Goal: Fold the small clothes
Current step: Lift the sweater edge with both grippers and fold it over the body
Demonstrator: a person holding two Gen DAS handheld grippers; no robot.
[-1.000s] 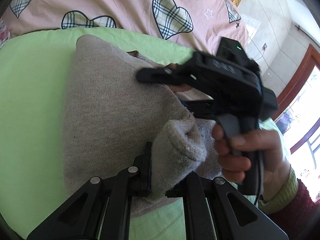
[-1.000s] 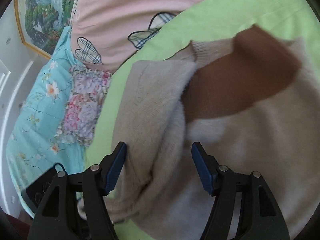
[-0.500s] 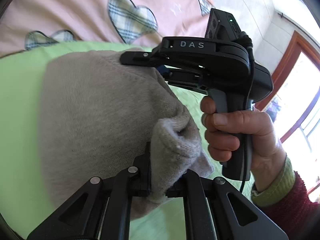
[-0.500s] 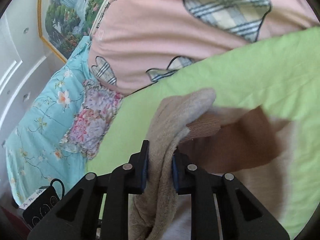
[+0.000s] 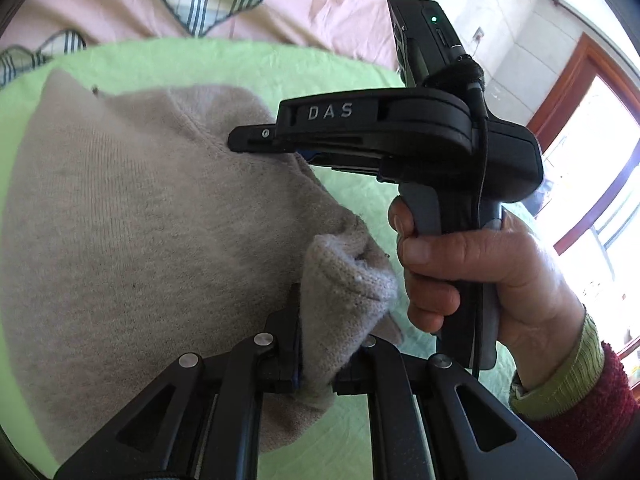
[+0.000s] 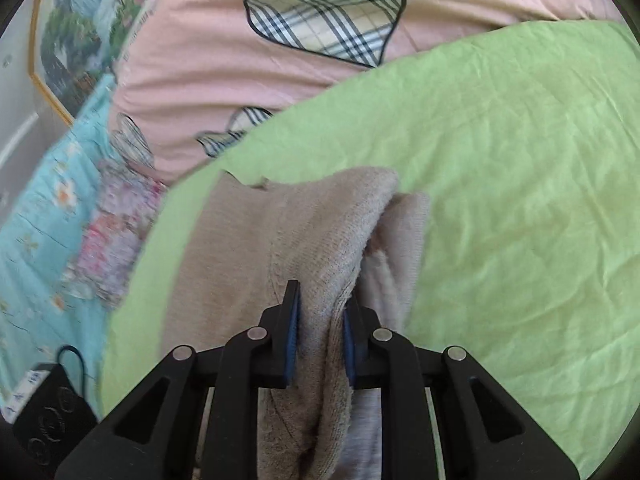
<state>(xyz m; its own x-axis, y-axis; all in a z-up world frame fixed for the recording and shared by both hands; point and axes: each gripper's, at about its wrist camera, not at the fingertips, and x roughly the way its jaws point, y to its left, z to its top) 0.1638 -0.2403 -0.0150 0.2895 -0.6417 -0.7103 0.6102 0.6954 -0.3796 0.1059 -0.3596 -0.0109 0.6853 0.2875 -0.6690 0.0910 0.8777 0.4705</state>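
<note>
- Here, the left gripper (image 5: 318, 354) is clamped tight on a bunched fold of the beige knit sweater (image 5: 132, 216); the knit bulges up between its black fingers.
- The right gripper (image 6: 318, 322) pinches another thick fold of the same sweater (image 6: 320, 232) between its blue pads (image 6: 292, 332), with a paler, fluffier layer hanging to the right of the fold.
- The sweater lies on a light green sheet (image 6: 520, 200), spread wide to the left of the two grips and lifted where they hold it.
- Beyond the green sheet is a pink cover (image 6: 224, 36) printed with plaid hearts (image 6: 332, 20); it shows along the top of both views.
- Only the left wrist view shows the right gripper (image 5: 256, 142) from the side: a black body marked DAS, a small green light on the box on top, and its tip at the sweater's upper edge.
- That view alone also shows the person's right hand (image 5: 472, 276) around the gripper's handle, with a green cuff (image 5: 560, 376) and a dark red sleeve (image 5: 592, 420).
- It alone shows a bright window with a brown wooden frame (image 5: 592, 136) and a pale tiled wall (image 5: 516, 36) at the right.
- Only the right wrist view shows a turquoise flowered cloth (image 6: 44, 216) and a pink flowered piece (image 6: 116, 236) at the left, blurred.
- There too are a framed landscape picture (image 6: 76, 36) on the wall and a small black device with a cord (image 6: 52, 412) in the lower left corner.
</note>
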